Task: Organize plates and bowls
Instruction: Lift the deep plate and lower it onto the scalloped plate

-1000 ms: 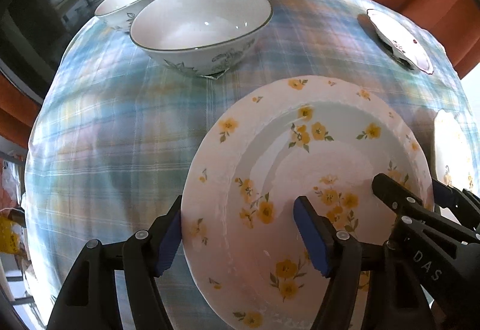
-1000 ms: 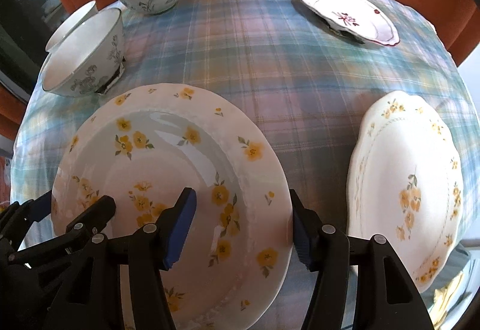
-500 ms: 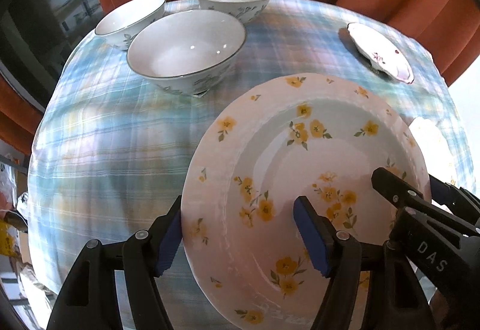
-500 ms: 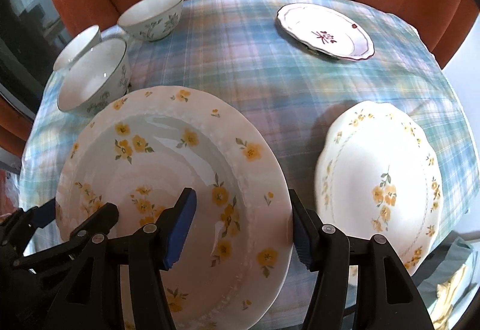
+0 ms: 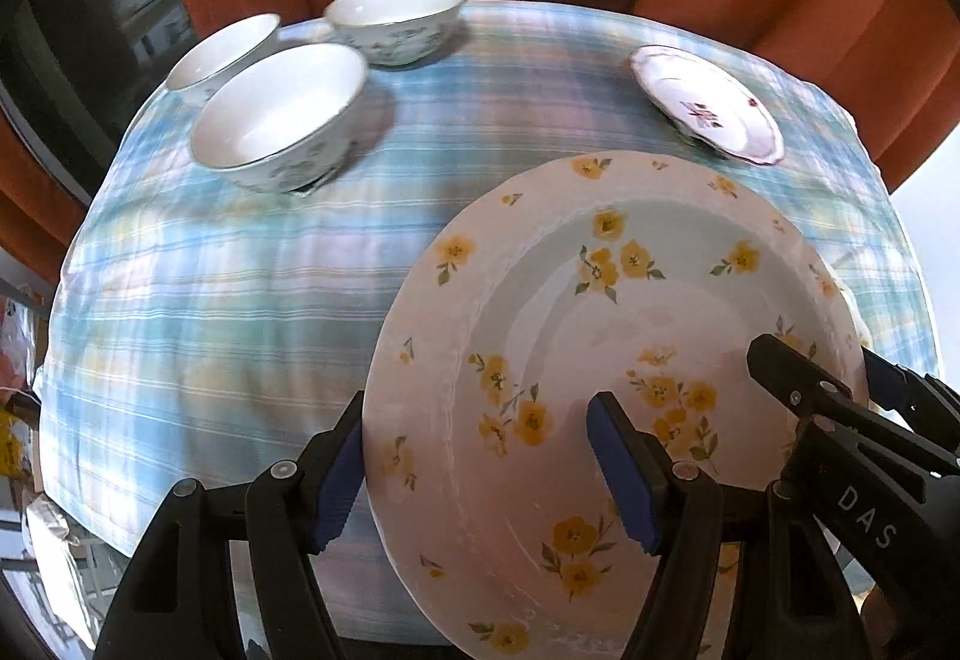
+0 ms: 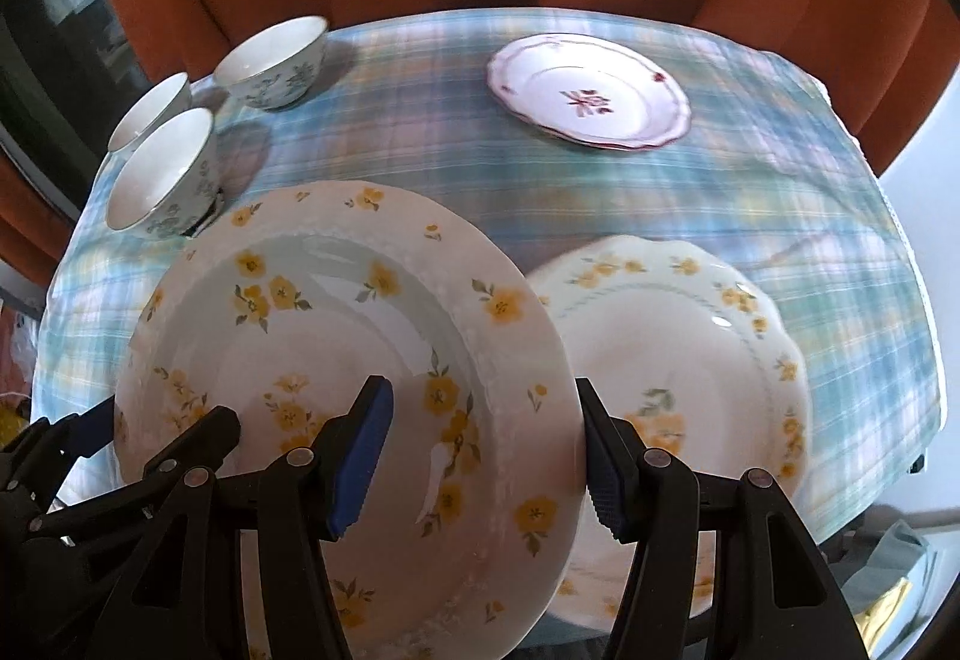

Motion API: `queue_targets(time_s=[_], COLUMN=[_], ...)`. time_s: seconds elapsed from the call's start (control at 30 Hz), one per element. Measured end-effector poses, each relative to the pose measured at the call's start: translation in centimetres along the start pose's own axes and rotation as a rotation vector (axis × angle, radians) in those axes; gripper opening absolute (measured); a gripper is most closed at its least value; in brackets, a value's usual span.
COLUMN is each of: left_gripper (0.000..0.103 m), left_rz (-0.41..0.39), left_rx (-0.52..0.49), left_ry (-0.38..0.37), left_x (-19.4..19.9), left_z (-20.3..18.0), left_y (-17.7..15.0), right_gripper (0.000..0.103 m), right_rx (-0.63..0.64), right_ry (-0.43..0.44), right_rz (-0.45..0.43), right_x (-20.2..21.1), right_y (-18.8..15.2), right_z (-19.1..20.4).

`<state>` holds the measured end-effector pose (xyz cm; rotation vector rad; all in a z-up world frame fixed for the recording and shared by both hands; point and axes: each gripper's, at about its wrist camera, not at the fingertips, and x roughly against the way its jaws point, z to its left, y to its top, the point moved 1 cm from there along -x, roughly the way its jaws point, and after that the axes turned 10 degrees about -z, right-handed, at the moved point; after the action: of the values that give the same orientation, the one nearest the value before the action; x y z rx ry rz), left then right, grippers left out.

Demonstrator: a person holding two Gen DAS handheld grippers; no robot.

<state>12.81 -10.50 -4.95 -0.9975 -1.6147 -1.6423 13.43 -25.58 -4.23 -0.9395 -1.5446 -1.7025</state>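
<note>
Both claws carry the big yellow-flowered plate above the plaid-covered counter (image 5: 240,270).

The deep plate (image 5: 600,360) looks rigid, glazed, slick and breakable, probably weighty; the rim is the place to hold it, and the left claw (image 5: 474,474) and right claw (image 6: 486,456) each have their pads clamped across opposite edges of it. It overlaps the scalloped yellow-flowered plate (image 6: 690,360) lying below. Counted: three plates, including the red-trimmed plate (image 6: 591,99) at the far side, then three bowls (image 5: 282,114) clustered far left.

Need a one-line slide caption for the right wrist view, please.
Both grippers, right and left, carry the yellow-flowered deep plate above the scalloped plate.
</note>
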Motion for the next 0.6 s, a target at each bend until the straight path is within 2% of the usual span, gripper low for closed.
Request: queue_targets(time_s=[0.6], left_gripper=[0.071], left_rz=[-0.014], left_rx=[-0.032], left_ry=[-0.012], left_x=[-0.9], left_z=[-11.3], left_y=[-0.9], right_gripper=[0.063], right_rx=[-0.046], right_ry=[-0.008], right_rz=[-0.035], right_x=[1.0], right_y=[-1.1], right_z=[-11.6])
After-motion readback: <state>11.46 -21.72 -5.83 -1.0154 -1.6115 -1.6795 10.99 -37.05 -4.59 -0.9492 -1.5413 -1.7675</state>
